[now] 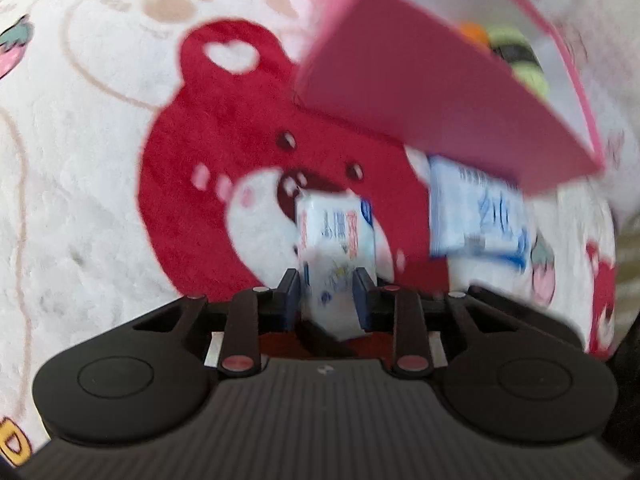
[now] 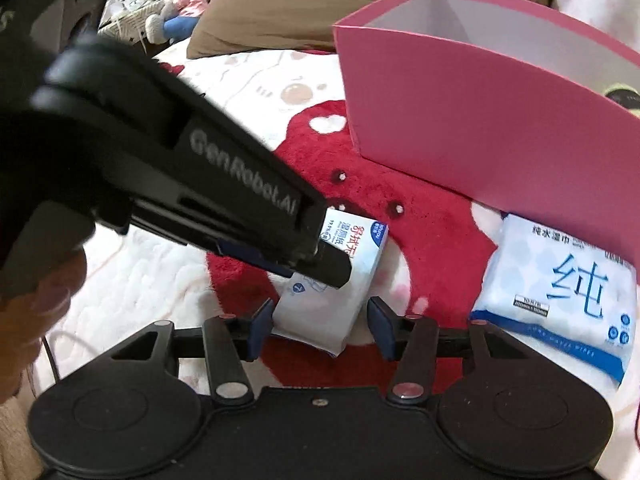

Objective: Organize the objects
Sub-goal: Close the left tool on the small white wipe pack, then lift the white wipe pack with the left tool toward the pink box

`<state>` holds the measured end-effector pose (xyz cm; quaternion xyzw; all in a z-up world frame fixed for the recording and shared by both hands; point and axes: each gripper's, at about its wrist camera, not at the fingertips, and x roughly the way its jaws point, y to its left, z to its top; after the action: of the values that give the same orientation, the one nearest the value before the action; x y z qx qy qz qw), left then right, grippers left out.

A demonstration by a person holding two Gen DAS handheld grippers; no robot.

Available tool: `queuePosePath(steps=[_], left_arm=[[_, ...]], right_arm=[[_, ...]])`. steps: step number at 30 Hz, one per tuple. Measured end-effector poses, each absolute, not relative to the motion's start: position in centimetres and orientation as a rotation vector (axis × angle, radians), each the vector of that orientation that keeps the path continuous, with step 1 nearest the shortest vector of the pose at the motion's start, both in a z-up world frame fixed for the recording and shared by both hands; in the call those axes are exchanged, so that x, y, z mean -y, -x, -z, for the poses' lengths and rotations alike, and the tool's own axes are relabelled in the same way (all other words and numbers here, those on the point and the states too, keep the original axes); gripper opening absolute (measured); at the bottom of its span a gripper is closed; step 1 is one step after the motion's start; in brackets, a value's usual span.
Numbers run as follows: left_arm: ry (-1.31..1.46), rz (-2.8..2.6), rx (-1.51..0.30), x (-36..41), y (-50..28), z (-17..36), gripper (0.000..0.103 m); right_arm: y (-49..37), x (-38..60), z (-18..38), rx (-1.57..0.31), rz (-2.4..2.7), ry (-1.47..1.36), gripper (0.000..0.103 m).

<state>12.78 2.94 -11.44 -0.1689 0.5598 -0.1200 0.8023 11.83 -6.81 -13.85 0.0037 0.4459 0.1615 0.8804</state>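
Bed blanket [image 2: 160, 272]: left claw [image 1: 326, 288] clamps the soft, light tissue pack [image 1: 336, 236] at its end; right claw [image 2: 320, 324] gapes empty beside it; pink box [image 2: 480, 120] nearby.

Black claw [image 2: 320, 322], blue pads [image 2: 262, 328], red rivets, "GenRobot.AI" lettering.

left tool [image 2: 320, 264]: "GenRobot.AI" | large wipes pack [image 2: 560, 296]: "纯", "纯水湿巾" | small tissue pack [image 2: 344, 292]: red Chinese print, unreadable
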Motion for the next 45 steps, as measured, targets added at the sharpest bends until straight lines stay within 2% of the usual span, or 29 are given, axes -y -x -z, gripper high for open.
queuePosePath(steps=[7, 15, 27, 45], left_arm=[[0.293, 0.270, -1.149, -1.7, -12.0, 10.4, 0.026], [0.385, 0.307, -1.100, -1.3, -12.1, 8.9, 0.027], [0.448, 0.360, -1.069, -0.6, -11.5, 6.9, 0.027], [0.361, 0.439, -1.009, 1.6, -8.6, 2.1, 0.027]], right_arm=[[-11.6, 6.9, 13.5, -0.906, -0.326, -0.002, 0.050], [-10.6, 6.8, 12.0, -0.825, -0.289, 0.121, 0.050], [-10.7, 8.4, 9.6, -0.829, -0.288, 0.092, 0.050], [-8.5, 12.8, 5.1, -0.859, -0.291, 0.010, 0.050]])
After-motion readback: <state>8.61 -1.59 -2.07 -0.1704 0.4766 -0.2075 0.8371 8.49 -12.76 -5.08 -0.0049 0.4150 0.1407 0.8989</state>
